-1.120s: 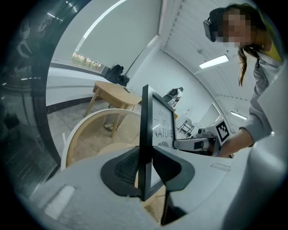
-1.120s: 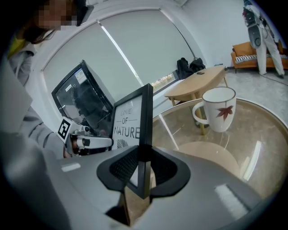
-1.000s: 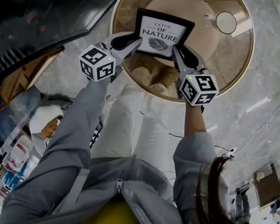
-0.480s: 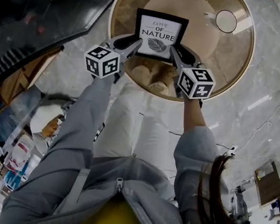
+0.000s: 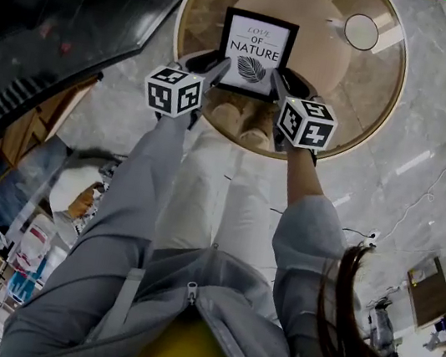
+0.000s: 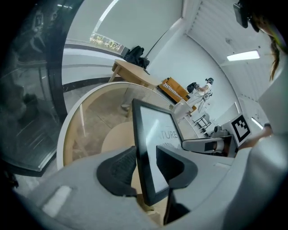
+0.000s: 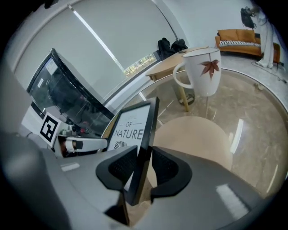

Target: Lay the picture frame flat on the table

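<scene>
The left gripper point(image 6: 145, 151) has its jaws released. They have just been opening, and the left edge of the picture frame point(image 6: 153, 130) stands between the pads, one pad behind it and one in front of its glass. The right gripper point(image 7: 144, 152) is the same on the frame's right edge. Its jaws have also just been opening, though less widely, and the pads sit just beside both faces without clamping.

The black frame, printed "LOVE OF NATURE" over a leaf, is between the two grippers on the near half of the round glass desk point(image 5: 391, 83). It leans back with its face turned up, not flat. I cannot tell whether its lower edge rests on the glass.

A tan round base point(image 7: 193, 139) shows through the glass behind the frame. At the far right of the desk, well apart from the frame, a white mug point(image 7: 202, 72) with a red leaf stands upright.
</scene>
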A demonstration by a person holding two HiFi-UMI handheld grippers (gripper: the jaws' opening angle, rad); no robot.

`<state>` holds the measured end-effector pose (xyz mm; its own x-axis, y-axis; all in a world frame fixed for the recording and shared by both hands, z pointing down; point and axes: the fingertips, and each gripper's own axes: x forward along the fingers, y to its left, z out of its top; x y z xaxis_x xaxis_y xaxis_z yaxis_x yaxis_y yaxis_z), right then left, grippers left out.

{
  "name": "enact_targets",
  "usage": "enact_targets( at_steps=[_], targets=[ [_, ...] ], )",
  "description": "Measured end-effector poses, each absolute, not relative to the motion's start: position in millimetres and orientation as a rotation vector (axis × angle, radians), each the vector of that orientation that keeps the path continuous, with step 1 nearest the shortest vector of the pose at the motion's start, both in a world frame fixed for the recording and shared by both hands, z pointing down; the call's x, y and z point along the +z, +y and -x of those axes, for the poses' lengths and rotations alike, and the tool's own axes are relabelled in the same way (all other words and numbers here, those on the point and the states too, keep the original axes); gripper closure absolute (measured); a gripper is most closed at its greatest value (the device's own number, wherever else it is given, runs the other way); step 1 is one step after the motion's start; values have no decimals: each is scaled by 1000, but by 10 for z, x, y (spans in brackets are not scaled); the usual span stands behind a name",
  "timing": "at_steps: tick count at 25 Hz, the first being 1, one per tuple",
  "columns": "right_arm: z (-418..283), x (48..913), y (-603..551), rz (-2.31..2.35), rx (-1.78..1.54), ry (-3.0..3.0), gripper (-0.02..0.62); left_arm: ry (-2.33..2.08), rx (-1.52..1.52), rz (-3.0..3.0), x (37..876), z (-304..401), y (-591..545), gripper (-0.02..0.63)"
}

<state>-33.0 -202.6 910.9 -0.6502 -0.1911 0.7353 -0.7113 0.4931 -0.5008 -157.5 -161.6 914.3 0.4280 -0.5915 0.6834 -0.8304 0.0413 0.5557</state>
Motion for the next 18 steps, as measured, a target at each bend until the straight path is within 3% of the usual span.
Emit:
enact_targets(
  at_steps=[2, 4, 9, 11, 15, 18],
  targets=[
    [294, 9128, -2037, -776, 1066, -2101, 488, -1302, 306, -1628, 9142, 1616, -1615, 461],
    [226, 9110, -2077, -831, 1046, -2080, 462, -1350, 316, -1595, 9123, 1681, -1606, 412],
    [56, 8969, -2111, -917, 1043, -2050, 466, -1380, 327, -1588, 8981, 1734, -1549, 414],
    [20, 8864, -2067, -930, 1029, -2041, 485, -1380, 337, -1594, 8876, 1737, -1498, 452],
    [-53, 8614, -1852, -935, 997, -2012, 589, -1314, 390, -1625, 8626, 1565, -1332, 588],
    [-115, 8341, -1648, -942, 981, -2007, 595, -1197, 391, -1681, 8357, 1260, -1189, 601]
  ],
)
